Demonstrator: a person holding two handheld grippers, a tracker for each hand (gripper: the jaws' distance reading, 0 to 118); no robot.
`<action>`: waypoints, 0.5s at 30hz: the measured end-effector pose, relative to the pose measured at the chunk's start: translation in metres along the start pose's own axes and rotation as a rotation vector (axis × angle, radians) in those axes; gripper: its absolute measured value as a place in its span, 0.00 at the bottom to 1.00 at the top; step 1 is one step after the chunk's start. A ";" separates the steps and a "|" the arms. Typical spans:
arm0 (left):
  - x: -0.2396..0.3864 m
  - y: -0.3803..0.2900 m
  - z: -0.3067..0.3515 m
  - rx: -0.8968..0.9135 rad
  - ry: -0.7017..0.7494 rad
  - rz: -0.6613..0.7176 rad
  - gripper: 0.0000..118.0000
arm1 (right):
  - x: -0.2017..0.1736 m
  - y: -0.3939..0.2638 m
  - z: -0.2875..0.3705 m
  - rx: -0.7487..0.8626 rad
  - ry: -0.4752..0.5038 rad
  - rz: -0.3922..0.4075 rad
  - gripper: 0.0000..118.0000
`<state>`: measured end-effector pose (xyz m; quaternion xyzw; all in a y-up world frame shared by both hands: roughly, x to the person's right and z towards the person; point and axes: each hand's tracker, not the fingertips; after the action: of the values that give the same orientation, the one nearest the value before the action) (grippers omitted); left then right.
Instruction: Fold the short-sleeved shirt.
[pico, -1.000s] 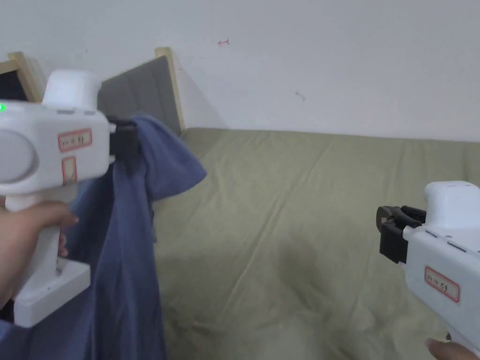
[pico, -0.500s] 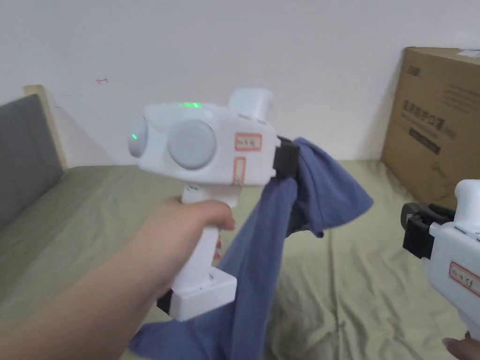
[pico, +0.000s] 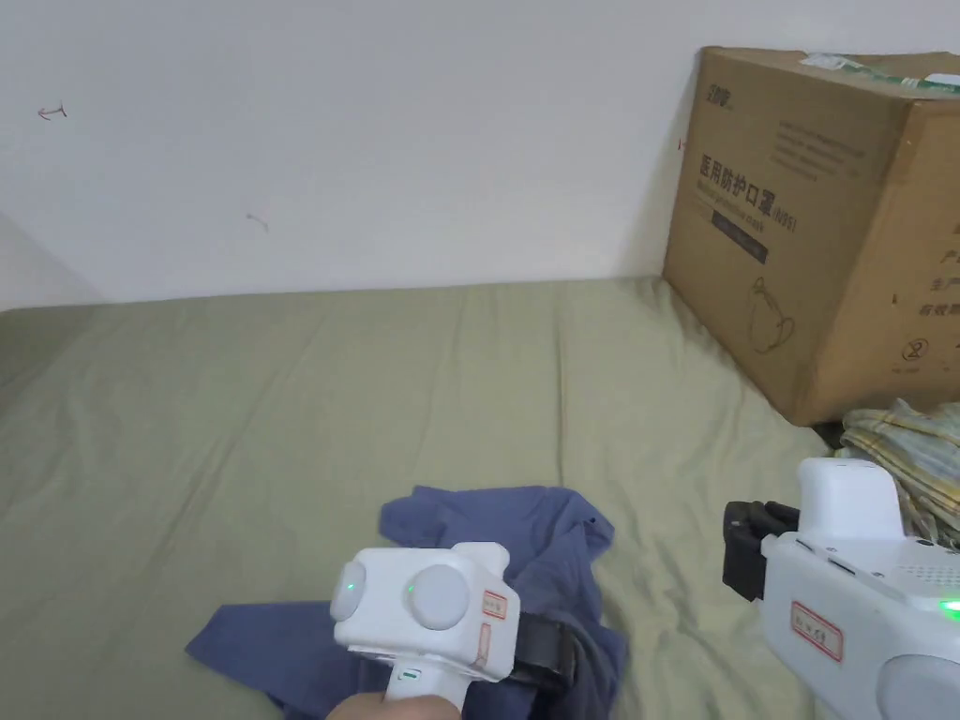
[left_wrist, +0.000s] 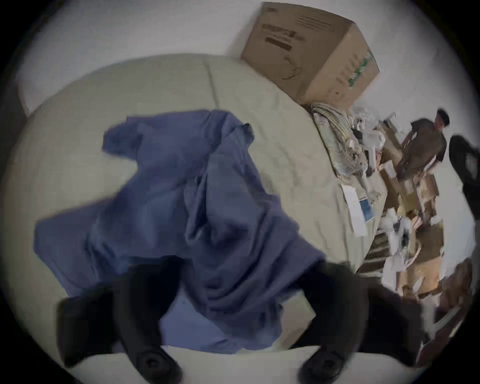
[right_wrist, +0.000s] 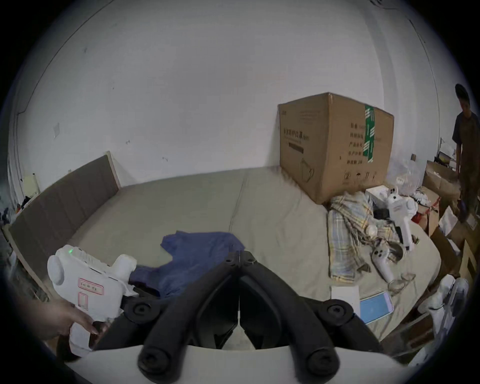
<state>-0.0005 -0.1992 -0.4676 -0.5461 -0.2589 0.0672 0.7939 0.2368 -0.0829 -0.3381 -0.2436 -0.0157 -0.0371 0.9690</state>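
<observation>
Right now your blue short-sleeved shirt (pico: 525, 548) lies crumpled on the olive bed sheet (pico: 281, 403), near the front edge and well apart from the cardboard box (pico: 825, 225) at the far right. It's bunched, not flat: one sleeve-like flap sticks out toward the wall, another flat corner spreads out to the left, and thick folds pile up through the middle. In the left gripper view the fabric (left_wrist: 181, 197) runs in ridges down toward the two black jaws, which stand wide apart with cloth lying between them; that frame is blurred, so you can't tell if either jaw presses on it. In the head view your left gripper (pico: 548, 661) sits low over the shirt's near edge, held in your hand (pico: 389, 708). Your right gripper (right_wrist: 239, 256) hangs to the right of the shirt, above bare sheet, jaws closed tip to tip with nothing between them. A plaid cloth (right_wrist: 348, 233) lies beside the box, well apart from the shirt.
</observation>
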 end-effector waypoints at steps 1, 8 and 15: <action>-0.003 -0.002 0.010 0.033 -0.030 0.030 0.86 | -0.002 -0.001 -0.002 -0.007 0.003 0.001 0.00; -0.020 -0.003 0.139 0.434 0.009 -0.046 0.86 | -0.017 0.011 0.003 0.024 0.044 -0.013 0.00; -0.054 -0.068 0.241 0.707 0.316 0.017 0.00 | -0.040 0.014 0.014 0.094 0.059 0.022 0.00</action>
<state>-0.1758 -0.0465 -0.3596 -0.2445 -0.0899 0.0740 0.9626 0.1979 -0.0620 -0.3344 -0.1968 0.0139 -0.0328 0.9798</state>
